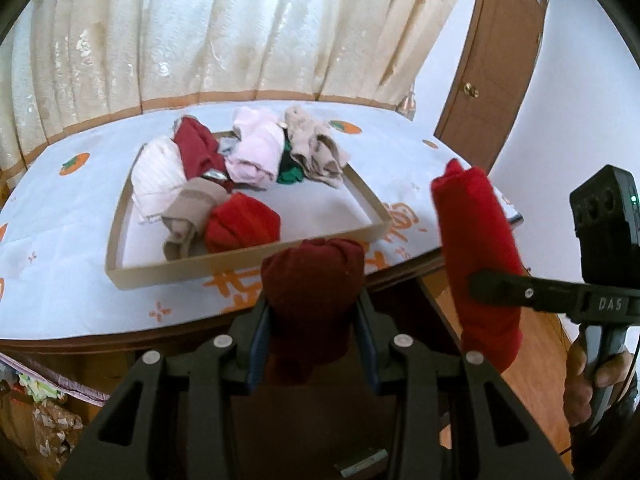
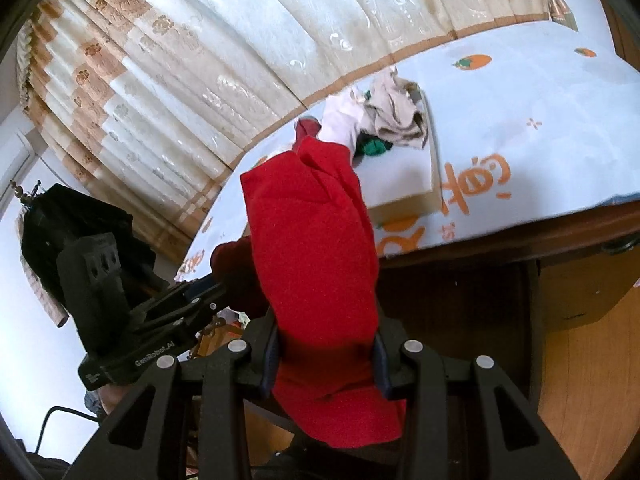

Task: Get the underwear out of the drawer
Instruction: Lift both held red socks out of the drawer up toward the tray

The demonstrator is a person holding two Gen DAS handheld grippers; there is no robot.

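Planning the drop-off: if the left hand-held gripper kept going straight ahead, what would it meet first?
Probably the near wall of the shallow tray on the table, though depth is unclear; the left hand-held gripper grips a dark red roll.

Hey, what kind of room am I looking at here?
Most likely a bedroom at home. Long cream curtains hang behind a wide surface under a persimmon-print cloth, probably a bed or table. A shallow tray of folded underwear lies on it, and a wooden door stands to the right.

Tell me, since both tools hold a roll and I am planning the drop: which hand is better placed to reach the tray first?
Left, probably. Its dark red roll hangs just before the tray's near rim; the right tool's bright red roll sits off its corner.
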